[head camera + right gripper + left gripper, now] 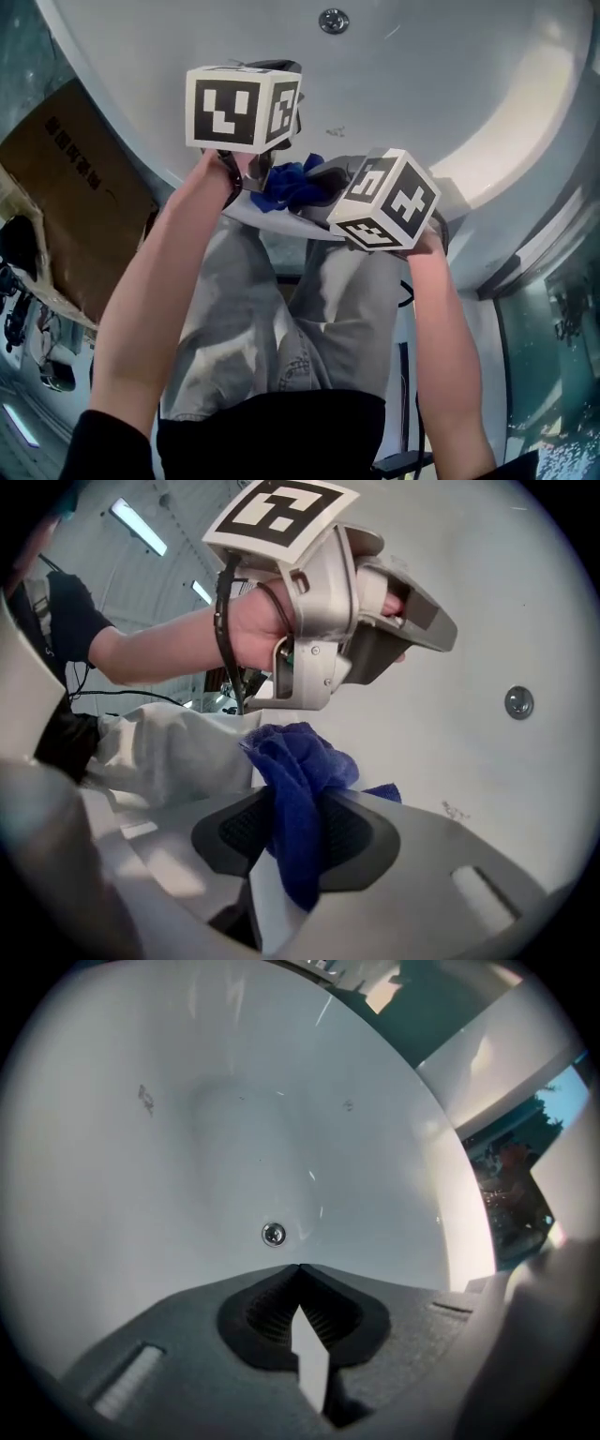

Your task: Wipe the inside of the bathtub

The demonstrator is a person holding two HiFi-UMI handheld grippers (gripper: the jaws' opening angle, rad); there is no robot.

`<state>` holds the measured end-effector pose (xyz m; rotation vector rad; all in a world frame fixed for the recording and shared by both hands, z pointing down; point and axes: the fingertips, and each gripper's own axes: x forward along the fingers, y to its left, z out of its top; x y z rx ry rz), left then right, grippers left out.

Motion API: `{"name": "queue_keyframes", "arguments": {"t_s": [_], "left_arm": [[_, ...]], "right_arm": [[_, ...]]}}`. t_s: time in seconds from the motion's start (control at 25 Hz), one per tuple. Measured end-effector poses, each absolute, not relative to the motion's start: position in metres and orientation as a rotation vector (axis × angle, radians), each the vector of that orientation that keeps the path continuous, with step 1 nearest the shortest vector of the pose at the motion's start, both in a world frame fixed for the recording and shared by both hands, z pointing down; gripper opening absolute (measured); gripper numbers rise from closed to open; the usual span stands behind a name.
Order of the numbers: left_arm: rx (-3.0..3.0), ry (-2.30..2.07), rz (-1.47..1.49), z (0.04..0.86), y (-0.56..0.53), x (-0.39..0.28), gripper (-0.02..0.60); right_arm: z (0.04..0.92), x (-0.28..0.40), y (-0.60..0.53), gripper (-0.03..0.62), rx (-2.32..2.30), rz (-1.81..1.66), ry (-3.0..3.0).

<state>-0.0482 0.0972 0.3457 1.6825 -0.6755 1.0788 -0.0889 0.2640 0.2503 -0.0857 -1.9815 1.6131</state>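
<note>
Right tongs (295,803) clamped on a bunched blue cloth (300,761), a tuft standing past the tips. Left tongs (299,1271) pressed together, nothing between them, just beside the right pair. Both sit over the near rim of the white bathtub (187,1147). The basin lies ahead and below, with a round metal fitting (273,1234) beyond the left tips. Cloth appears clear of the tub surface. Judgement: the right hand does the wiping, forward and down.

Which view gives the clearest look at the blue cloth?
The right gripper view: the blue cloth sits centre, pinched by the right gripper between its fingers. The head view shows only a bunch between the marker cubes. The left gripper view shows none.
</note>
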Motion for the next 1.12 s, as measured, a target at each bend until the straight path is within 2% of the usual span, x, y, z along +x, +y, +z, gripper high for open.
{"name": "queue_keyframes", "arguments": {"t_s": [0.28,0.6,0.92,1.12], "left_arm": [[1.654,-0.720,1.056,0.356,0.107,-0.049,0.005],[1.594,-0.701,1.026,0.380,0.127,-0.047,0.005],[1.507,-0.722,1.004,0.393,0.140,-0.037,0.005],[1.440,-0.829,0.957,0.409,0.116,-0.058,0.005]], "right_arm": [[0.278,-0.048,0.241,0.137,-0.040,1.497,-1.948],[0.355,-0.013,0.208,0.137,0.014,1.289,-1.864],[0.418,0.022,0.187,0.137,0.055,1.240,-1.798],[0.458,0.035,0.153,0.138,0.192,1.204,-1.796]]}}
